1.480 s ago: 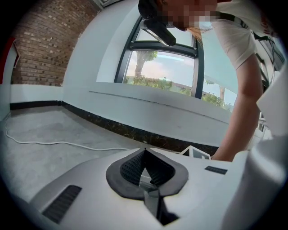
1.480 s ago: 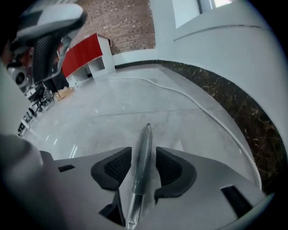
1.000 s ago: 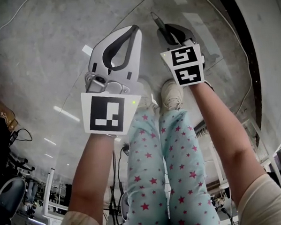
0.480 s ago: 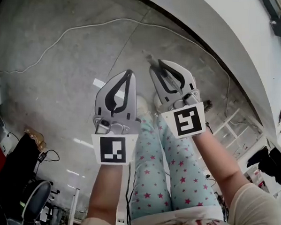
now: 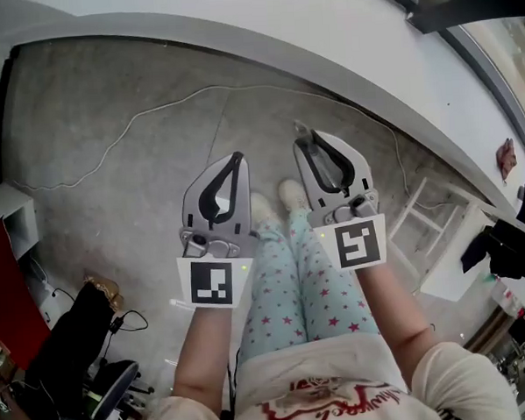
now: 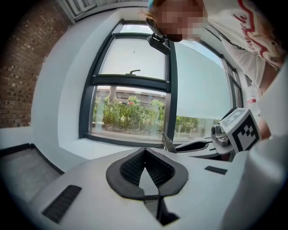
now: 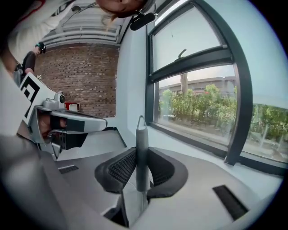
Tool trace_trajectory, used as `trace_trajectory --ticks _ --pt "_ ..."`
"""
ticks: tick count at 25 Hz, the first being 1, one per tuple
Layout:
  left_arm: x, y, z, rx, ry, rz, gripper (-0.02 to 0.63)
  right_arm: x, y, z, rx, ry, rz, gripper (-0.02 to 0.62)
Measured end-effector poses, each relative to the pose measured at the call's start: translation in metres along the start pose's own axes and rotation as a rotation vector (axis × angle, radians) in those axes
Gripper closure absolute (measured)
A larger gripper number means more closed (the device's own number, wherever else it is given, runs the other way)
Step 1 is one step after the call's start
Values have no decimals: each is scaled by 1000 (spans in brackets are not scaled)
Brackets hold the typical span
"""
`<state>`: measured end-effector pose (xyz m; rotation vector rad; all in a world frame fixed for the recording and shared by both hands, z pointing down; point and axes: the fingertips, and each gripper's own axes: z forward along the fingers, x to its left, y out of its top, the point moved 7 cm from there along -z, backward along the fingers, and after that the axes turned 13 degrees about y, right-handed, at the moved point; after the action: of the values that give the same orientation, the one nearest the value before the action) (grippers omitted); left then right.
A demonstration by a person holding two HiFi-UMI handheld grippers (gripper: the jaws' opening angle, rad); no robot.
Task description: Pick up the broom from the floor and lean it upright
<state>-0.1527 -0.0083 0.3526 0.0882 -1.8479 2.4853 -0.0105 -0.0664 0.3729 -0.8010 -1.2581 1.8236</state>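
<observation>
The right gripper (image 5: 319, 153) is clenched on the grey broom handle (image 7: 141, 134), its tip poking beyond the jaws. The left gripper (image 6: 144, 155) is closed, empty.

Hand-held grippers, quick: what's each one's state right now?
Left hand-held gripper: closed, nothing between its jaws.
Right hand-held gripper: closed on the broom handle.

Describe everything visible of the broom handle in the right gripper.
Only the end of the broom handle shows: a slim, smooth grey rod, plastic or coated metal by its look, tapering to a small hanging loop at the tip. It is clamped between the ribbed black pads of the right gripper, running along the jaws and poking past their tips. The brush head is out of view. Nothing else touches it.
</observation>
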Motion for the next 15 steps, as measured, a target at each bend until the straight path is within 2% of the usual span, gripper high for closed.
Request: trace_trajectory --ticks 5,10,15 --pt "-25 36 -5 -28 -83 17 589 -16 14 -48 36 -124 -2 495" --pt "-38 67 -5 -61 -146 37 589 -38 35 -79 -5 -275 7 495" --pt "-51 92 -2 -98 -179 58 589 -57 54 -94 -61 -373 18 495"
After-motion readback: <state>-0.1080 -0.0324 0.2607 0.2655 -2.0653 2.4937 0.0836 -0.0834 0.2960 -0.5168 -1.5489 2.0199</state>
